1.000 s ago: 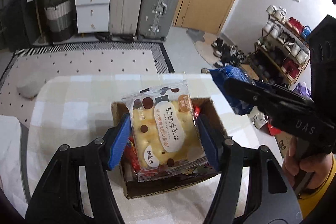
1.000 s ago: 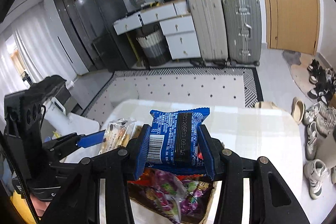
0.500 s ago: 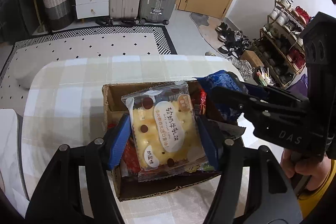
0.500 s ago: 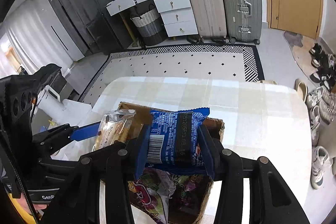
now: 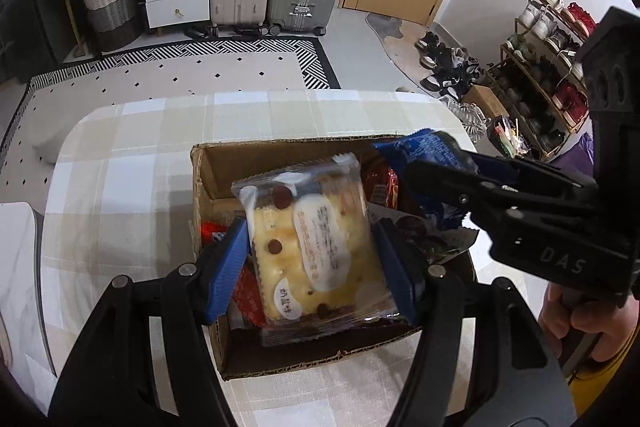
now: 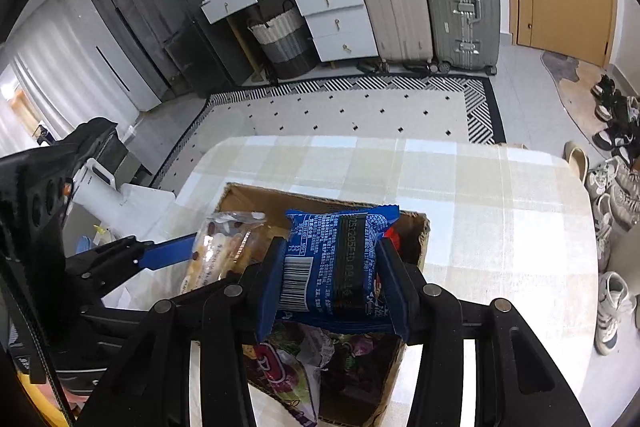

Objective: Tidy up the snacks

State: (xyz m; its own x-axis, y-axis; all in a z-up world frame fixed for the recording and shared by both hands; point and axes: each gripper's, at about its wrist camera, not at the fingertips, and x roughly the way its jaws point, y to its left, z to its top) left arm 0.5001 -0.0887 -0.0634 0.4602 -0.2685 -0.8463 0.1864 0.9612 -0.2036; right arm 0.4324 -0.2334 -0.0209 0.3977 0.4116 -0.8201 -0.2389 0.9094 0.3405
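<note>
Black grippers, blue fingers (image 5: pixel 224 269)

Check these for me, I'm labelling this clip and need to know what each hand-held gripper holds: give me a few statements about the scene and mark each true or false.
1. The left hand-held gripper is shut on a clear-wrapped yellow cracker pack. True.
2. The right hand-held gripper is empty. False: it is shut on a blue snack packet.
3. Both packets are held above an open cardboard box. True.
4. The box holds nothing. False: other wrapped snacks lie inside, including a purple-printed bag.
5. The box stands on the floor rug. False: it sits on a table with a checked cloth.
</note>
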